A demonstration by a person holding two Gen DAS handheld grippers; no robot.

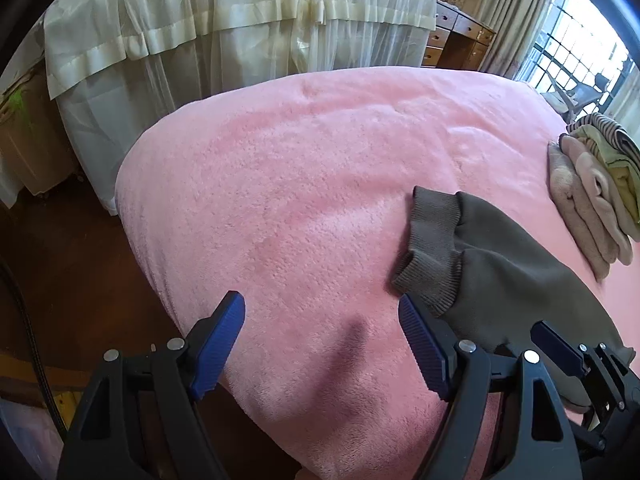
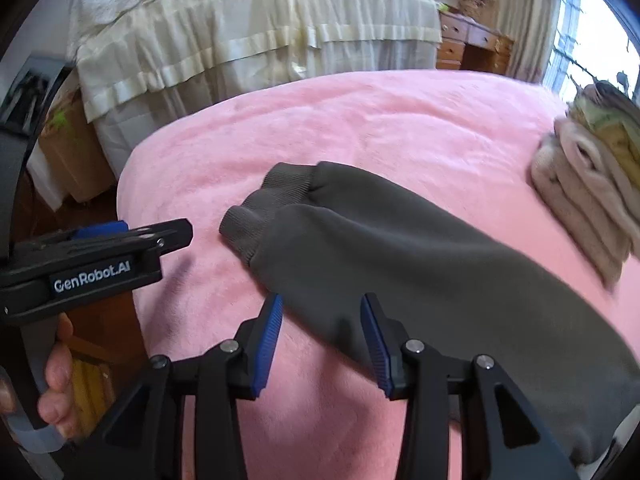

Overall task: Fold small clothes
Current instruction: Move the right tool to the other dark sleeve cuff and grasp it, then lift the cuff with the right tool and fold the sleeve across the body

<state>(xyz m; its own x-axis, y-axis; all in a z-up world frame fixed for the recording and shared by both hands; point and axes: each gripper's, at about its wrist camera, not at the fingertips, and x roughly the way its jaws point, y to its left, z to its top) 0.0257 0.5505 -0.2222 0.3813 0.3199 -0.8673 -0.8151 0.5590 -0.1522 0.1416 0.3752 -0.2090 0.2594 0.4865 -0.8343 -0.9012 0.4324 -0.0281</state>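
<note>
A small dark grey pair of trousers [image 2: 420, 264] with ribbed cuffs [image 2: 272, 200] lies on the pink fleece blanket [image 2: 360, 128], legs laid together. It also shows in the left wrist view [image 1: 512, 264]. My left gripper [image 1: 322, 306] is open and empty over the blanket, its right finger beside the near cuff [image 1: 424, 280]. My right gripper [image 2: 322, 306] is open and empty, its fingertips over the near edge of the trouser leg. The left gripper also shows in the right wrist view [image 2: 96, 256], to the left of the cuffs.
A pile of folded clothes [image 1: 596, 196] sits at the blanket's right side, seen also in the right wrist view [image 2: 588, 184]. A cream-draped bed [image 1: 224, 24] stands beyond. The blanket's edge drops to a wooden floor [image 1: 80, 264] on the left.
</note>
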